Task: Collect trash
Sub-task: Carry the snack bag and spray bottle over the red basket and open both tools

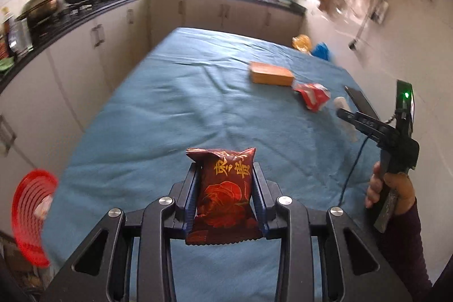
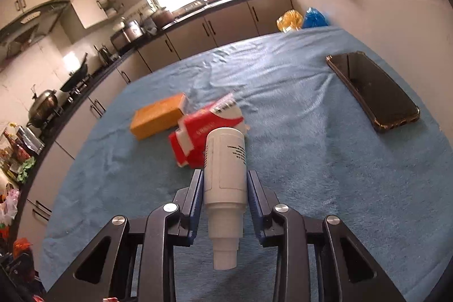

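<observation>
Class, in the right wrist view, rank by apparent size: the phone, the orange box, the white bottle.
1. White bottle, though nearest the camera.
2. and 3. Phone and orange box look alike; unranked.

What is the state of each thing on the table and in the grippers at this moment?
left gripper: shut on the dark red snack packet
dark red snack packet: held upright, above the cloth
right gripper: shut on the white bottle
white bottle: gripped around its body
orange box: lying flat
red and white carton: crushed, on its side
phone: flat, screen dark
red basket: blurred, at table edge
</observation>
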Tool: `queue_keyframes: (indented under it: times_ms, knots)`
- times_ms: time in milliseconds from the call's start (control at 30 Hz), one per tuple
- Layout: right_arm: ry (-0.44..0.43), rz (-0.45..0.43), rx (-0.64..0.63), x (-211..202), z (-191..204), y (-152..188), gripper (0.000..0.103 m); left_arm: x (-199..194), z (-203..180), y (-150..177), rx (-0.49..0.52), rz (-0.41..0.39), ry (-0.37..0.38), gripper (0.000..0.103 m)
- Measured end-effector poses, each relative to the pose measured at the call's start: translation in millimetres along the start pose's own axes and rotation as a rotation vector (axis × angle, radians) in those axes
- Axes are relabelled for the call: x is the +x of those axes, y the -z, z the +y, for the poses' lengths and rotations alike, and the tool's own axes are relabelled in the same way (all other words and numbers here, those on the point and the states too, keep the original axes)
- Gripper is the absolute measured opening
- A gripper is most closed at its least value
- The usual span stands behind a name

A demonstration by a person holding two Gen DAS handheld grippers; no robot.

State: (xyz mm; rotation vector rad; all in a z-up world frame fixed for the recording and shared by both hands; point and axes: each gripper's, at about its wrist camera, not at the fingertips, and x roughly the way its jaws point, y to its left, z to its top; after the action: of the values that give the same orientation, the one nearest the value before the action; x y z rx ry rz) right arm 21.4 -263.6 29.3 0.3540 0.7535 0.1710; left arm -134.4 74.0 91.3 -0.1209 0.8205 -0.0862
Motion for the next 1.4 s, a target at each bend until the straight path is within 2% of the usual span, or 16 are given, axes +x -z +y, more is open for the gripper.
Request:
queue_keyframes:
  times_ms: [100,233,567,1000,1400]
  knots:
    - [-0.021,-0.006,-0.020,-6.3,13.5,0.0,0.032,-21.2,25.7,9.7,-0.043,-0.028,-0.032,0.033]
    - [-0.106,0.007,-0.032,-26.4,37.6,11.6,0.032,-35.4,51.0,19.0,-0.082,-0.048,-0.077,0.033]
    - [-0.264,0.038,-0.120,-63.4,110.7,51.0,0.033,-47.8,95.0,36.9,-0.172,-0.080,-0.124,0.033]
    - [-0.390,0.124,-0.258,-50.0,203.0,93.0,0.033,-65.3,170.7,57.2,-0.290,-0.102,-0.277,0.033]
    - [-0.474,0.210,-0.392,-30.5,289.7,129.4,0.033,-67.1,236.8,83.2,-0.406,-0.083,-0.348,0.033]
